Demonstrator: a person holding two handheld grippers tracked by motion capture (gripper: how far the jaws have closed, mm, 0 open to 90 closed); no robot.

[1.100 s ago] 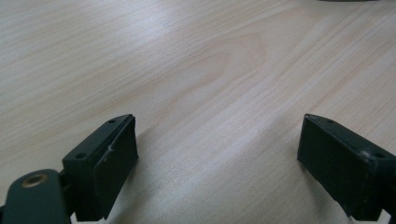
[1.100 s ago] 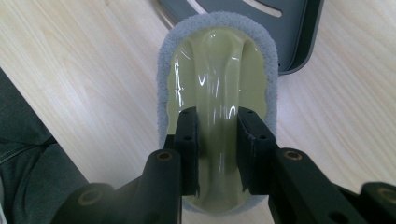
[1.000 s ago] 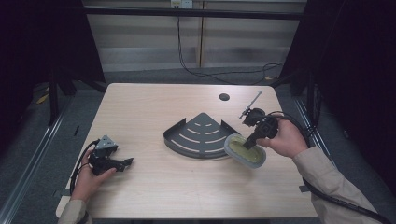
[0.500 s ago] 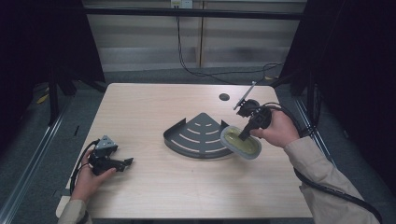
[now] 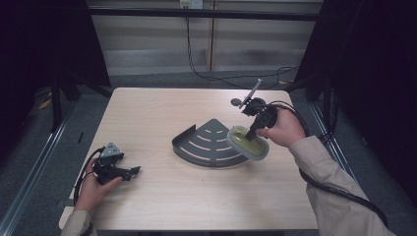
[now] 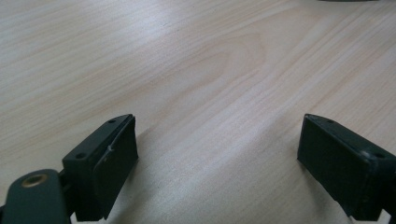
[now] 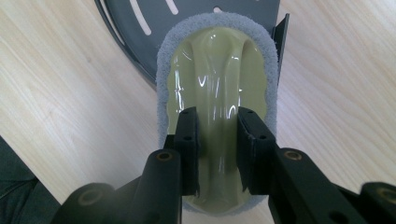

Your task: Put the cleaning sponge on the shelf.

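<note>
**Scrubber pad hanging over the rack's right edge**

The right gripper (image 7: 218, 154) is clamping the raised central ridge of the scrubber pad (image 5: 247, 142), an oval thing with a grey fleecy rim and a glossy olive top. In the right gripper view the pad's long axis is running straight away from the jaws, its far end lying over the dark slotted corner rack (image 5: 209, 143) while its near end is hanging off the rack's right edge, over the table (image 5: 147, 113). The right hand is plainly the nearer one to the rack (it is already at it). The left gripper (image 5: 129, 171) is resting well to the left of the rack, its jaws standing apart with nothing between them. The table is pale bare wood grain; beyond the rack a small dark disc (image 5: 236, 103) is sitting, and behind that the room is lying dark, with cables trailing along the back wall.
</note>
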